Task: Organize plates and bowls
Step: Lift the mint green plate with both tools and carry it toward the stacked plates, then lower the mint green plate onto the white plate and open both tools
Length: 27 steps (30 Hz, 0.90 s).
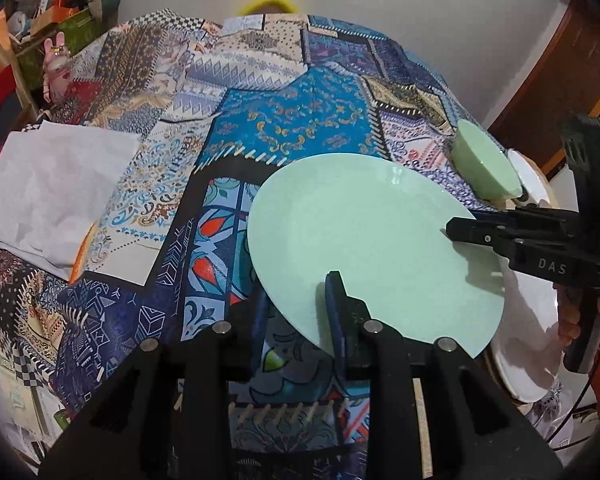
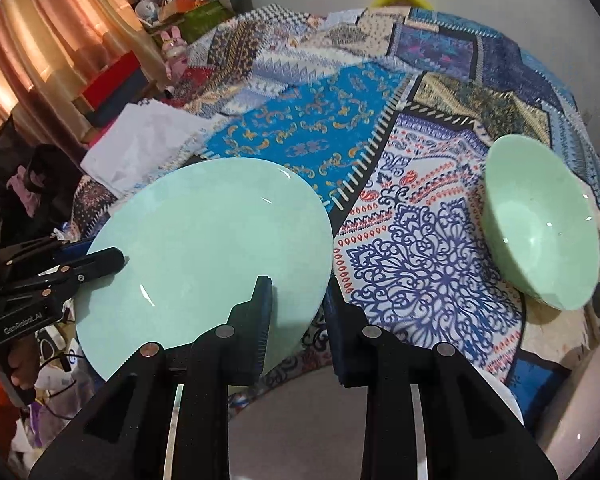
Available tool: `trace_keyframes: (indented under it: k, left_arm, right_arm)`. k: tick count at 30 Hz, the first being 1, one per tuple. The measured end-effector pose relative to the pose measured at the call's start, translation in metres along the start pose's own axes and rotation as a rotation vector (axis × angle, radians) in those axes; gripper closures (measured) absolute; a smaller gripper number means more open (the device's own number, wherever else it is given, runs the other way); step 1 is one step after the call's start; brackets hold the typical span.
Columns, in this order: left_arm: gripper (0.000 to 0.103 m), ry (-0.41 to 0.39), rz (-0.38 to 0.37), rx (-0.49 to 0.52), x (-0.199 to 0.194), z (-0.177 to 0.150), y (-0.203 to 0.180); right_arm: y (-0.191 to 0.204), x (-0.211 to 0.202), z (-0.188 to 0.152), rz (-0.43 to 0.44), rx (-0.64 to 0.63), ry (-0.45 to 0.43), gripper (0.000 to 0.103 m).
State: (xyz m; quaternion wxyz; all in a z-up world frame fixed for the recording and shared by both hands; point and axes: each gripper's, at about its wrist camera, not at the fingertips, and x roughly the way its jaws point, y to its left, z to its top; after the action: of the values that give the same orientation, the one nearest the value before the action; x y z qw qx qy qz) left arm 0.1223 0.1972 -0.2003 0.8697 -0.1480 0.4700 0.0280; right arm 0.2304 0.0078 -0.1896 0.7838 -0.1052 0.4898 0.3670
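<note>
Both grippers, left (image 1: 296, 312) & right (image 2: 298, 304), are clamped on opposite rims of the pale green plate (image 1: 364, 240), held tilted off the table w/ a green bowl (image 2: 540, 220) beyond the right one; it looks stiff, glossy, breakable, so rim grips seem best.

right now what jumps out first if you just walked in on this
A pale green plate held tilted above the bright patchwork tablecloth, pinched at its rim from two sides by the left gripper and the right gripper, jaws shut on it. To its right in the right wrist view, a matching green bowl leans tilted near the table's edge, and crumpled white paper lies at the left.
</note>
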Motion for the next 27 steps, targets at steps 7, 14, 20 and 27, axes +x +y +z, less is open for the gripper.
trace_keyframes:
  k: [7, 14, 20, 27]
  left_arm:
    - [0.076, -0.051, -0.007, 0.022, -0.028, -0.002, -0.014]
    - [0.076, -0.109, -0.018, 0.065, -0.054, -0.003, -0.040]
    - [0.076, -0.133, -0.042, 0.095, -0.069, -0.007, -0.062]
    - [0.076, -0.145, -0.070, 0.134, -0.080, -0.013, -0.091]
  right_arm:
    - [-0.001, -0.034, -0.009, 0.002, 0.006, -0.078, 0.078]
    - [-0.005, -0.068, -0.024, -0.011, 0.020, -0.143, 0.078]
    - [-0.012, -0.094, -0.041, -0.021, 0.043, -0.189, 0.078]
    - [-0.025, -0.114, -0.062, -0.033, 0.072, -0.227, 0.078]
